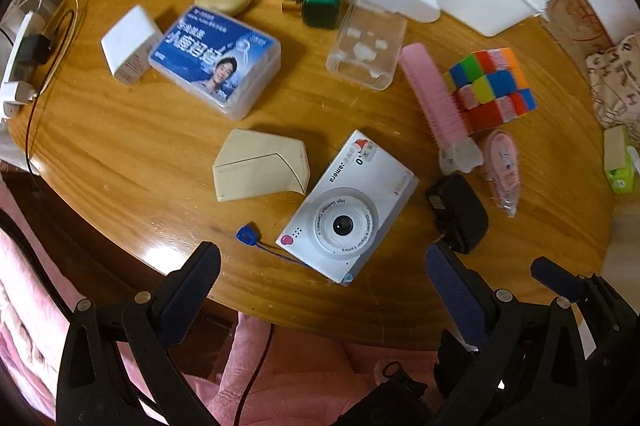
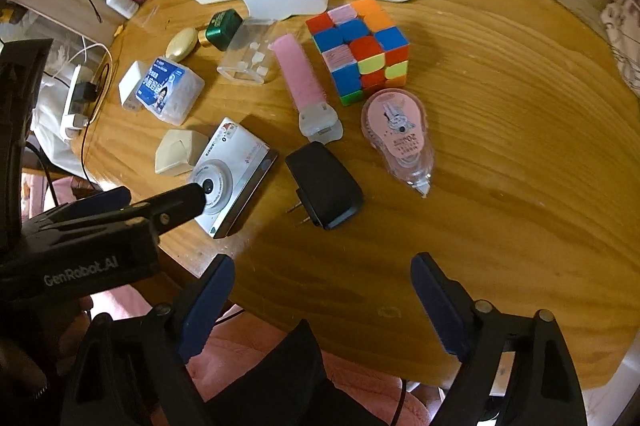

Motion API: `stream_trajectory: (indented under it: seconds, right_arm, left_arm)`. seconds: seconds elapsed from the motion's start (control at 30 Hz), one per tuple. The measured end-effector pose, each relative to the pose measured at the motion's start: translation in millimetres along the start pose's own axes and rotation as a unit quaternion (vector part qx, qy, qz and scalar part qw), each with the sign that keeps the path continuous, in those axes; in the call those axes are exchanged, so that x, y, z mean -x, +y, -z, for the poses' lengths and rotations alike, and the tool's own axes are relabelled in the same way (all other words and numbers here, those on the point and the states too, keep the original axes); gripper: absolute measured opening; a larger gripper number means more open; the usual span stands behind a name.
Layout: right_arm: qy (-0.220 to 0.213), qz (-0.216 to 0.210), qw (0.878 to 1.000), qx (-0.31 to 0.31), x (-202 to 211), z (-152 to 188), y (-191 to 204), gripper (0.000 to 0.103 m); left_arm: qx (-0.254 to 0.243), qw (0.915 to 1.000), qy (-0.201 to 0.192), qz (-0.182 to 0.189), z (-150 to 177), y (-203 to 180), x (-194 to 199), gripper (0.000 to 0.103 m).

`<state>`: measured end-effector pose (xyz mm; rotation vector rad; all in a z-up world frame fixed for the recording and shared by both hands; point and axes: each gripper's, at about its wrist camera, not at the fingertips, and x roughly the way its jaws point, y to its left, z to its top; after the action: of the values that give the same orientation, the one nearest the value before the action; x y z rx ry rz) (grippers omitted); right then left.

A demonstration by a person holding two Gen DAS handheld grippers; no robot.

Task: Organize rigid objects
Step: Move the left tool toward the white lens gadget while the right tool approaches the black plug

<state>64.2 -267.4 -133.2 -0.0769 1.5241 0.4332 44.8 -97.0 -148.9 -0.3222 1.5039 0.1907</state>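
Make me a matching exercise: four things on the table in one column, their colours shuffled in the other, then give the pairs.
Things:
1. toy camera
2. plug adapter
3. bottle
4. comb

Colours:
A. pink
B. green with a gold cap
C. white with a red heart
D. black

Pairs: 1-C, 2-D, 3-B, 4-A
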Motion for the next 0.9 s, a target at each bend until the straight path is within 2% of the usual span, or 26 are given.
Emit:
stream_trajectory:
  seconds: [0.37,0.57,0.77,0.9]
  right_arm:
    - [0.059,-0.012,0.998,0.0,-33.0,-23.0,-11.8,0.079]
    - [0.081,-0.013,0.997,0.01,-45.9,-31.8,-10.1,0.074]
    - [0.092,-0.021,0.995,0.025,-53.5,-40.1,-4.0,0.067]
    - [0.098,-0.019,0.994,0.037,-61.3,-45.8,5.4,0.059]
  left_arm:
    - [0.028,0.9967,0.074,-0.02,-12.3,-1.6,-37.4,0.101]
    - [0.034,0.9956,0.083,-0.027,-14.9,-3.5,-43.1,0.101]
    - [0.033,0.995,0.092,-0.02,-25.4,-5.2,-46.6,0.096]
    - [0.031,0.995,0.093,-0.013,-27.0,-10.8,-51.4,0.093]
